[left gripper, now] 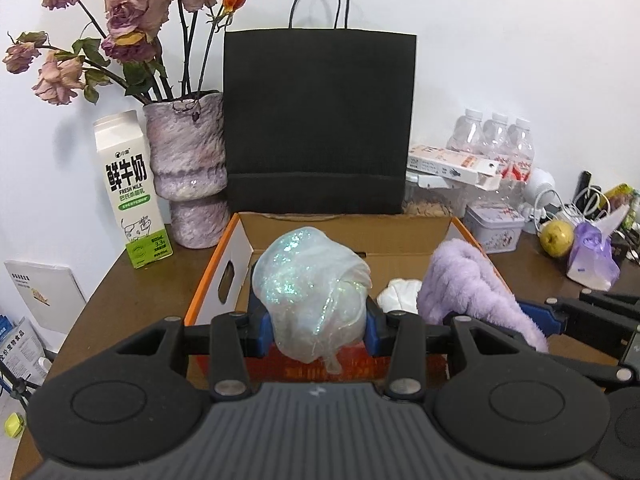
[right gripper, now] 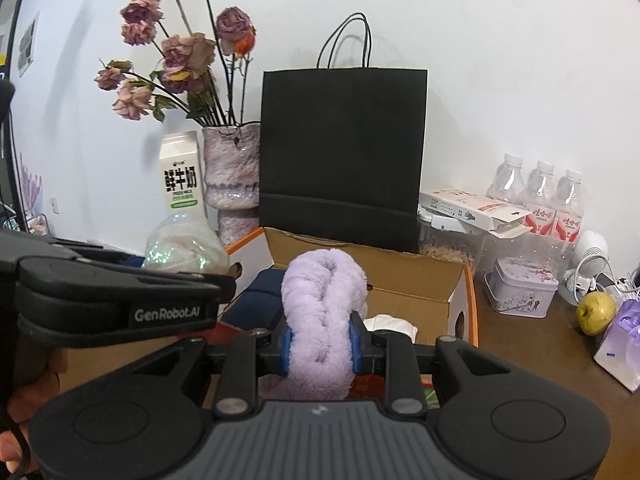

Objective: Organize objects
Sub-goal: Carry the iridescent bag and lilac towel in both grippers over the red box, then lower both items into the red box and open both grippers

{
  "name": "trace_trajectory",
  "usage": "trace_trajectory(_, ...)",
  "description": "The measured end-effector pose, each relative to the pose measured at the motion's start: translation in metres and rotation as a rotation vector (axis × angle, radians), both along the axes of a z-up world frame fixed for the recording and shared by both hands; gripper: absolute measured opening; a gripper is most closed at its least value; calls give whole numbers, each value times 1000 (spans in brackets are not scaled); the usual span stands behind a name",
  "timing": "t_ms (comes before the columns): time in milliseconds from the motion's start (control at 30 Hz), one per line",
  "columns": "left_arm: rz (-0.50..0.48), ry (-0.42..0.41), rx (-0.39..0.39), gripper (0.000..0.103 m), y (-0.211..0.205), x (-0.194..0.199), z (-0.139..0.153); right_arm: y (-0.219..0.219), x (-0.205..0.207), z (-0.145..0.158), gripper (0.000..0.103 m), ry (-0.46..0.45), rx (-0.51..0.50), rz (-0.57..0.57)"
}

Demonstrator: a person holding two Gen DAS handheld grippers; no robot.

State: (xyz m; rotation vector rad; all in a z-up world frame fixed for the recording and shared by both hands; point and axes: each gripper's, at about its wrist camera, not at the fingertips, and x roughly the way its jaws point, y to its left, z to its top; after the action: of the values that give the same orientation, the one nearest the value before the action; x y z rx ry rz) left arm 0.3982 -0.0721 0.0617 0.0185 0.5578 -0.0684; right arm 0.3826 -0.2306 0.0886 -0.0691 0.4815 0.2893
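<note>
left gripper (left gripper: 316, 334) clamps glittery bundle (left gripper: 312, 284), seemingly over box (left gripper: 400, 236).

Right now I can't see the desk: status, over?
Left gripper shut on glitter bundle. Right gripper shut on purple towel. Both over open box; nothing blocking.

Left gripper (left gripper: 318, 326) clamped, blue pads (left gripper: 256, 326) pressing both sides of a glittery translucent bundle (left gripper: 312, 292) that bulges above and forward of the fingertips. Right gripper (right gripper: 320, 342) likewise closed, pads (right gripper: 286, 350) pinching a fluffy lilac cloth (right gripper: 322, 300) rising up between the fingers and drooping below them. Both held side by side, angled downward.
</note>
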Motion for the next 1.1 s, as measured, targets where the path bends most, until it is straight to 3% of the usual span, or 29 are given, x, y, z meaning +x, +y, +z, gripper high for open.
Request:
trace_trajectory(433, 60, 39, -23, 42, 1, 68, 1, -10, 72, -5, 25, 79, 16, -41)
trace_trajectory(867, 120, 100, 0, 43, 9, 131, -25, -8, 125, -26, 26, 147, -15, -95)
trace_trajectory(1067, 124, 109, -10, 52, 15, 142, -34, -10, 136, -32, 39, 157, -32, -129)
trace_trajectory(1100, 125, 105, -5, 53, 16, 143, -35, -11, 137, -33, 48, 158, -35, -131)
